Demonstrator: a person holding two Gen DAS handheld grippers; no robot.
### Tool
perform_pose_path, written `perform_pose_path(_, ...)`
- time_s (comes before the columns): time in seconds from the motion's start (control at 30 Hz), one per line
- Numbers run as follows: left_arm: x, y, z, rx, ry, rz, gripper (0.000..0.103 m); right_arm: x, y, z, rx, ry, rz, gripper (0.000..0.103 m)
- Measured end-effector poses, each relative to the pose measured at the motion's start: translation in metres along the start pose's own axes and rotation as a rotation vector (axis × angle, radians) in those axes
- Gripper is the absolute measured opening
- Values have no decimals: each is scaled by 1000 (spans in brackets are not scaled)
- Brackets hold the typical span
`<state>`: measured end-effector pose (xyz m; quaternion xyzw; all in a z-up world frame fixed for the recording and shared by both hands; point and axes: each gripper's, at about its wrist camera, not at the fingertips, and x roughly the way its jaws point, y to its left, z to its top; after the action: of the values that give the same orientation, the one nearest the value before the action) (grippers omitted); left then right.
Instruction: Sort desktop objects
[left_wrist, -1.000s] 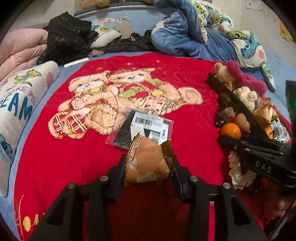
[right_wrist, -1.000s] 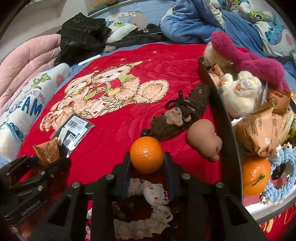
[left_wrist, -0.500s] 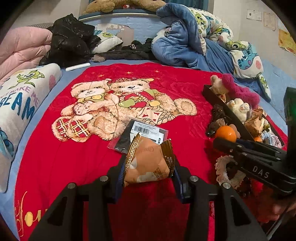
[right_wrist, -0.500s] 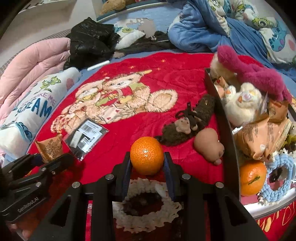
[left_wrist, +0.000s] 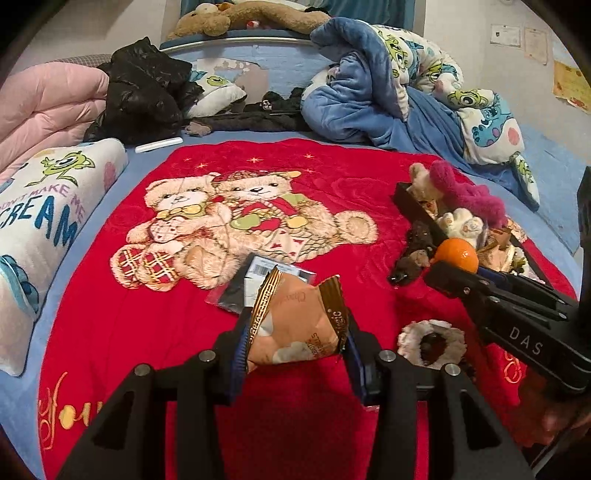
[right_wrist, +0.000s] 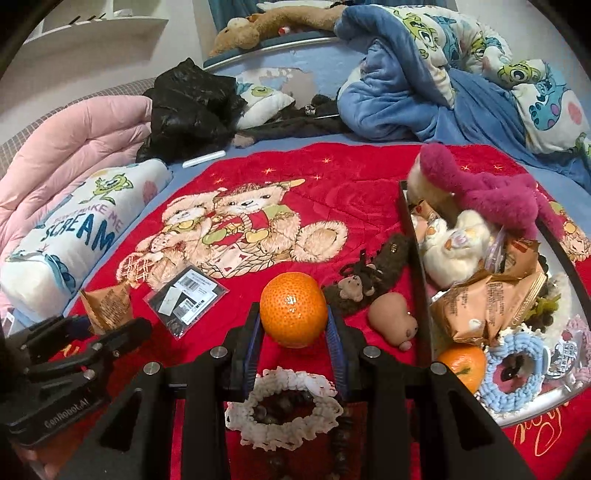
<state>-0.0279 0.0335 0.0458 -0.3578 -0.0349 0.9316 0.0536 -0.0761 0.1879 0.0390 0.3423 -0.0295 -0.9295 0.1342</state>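
Both risen: left gripper (left_wrist: 295, 332) grasping snack packet (left_wrist: 295, 328); right gripper (right_wrist: 293, 325) grasping orange (right_wrist: 293, 309).

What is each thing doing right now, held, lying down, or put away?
Left gripper: shut on the brown snack packet.
Right gripper: shut on the round orange.
Black barcode pouch: lying flat on the red blanket.
White frilly scrunchie: lying on the blanket.
Black tray: full of toys and snacks.
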Motion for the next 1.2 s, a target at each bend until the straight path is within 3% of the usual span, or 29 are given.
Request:
perform_pose_path(0.43,-6,-44,3,33,-8,-35,45,-32,-34,2,34,-36,1,31)
perform_pose_path(0.63,-6,-66,0,58,-5,-57,45,-61,-71,-6,52,-63,-46,32)
perform_pose_path(0.8,-9,-87,-2,83,-8,-75,45,-88,-112,-18,60,-88,-134,32)
perform_pose_path(1.03,-12,-123,-9,125,-13,-114,46,-112,-157,-33,126,-86,-172,32)
perform_pose_path(1.2,-11,-140,-15,148,-11,-100,45,-121,-173,-38,138,-85,-174,32)
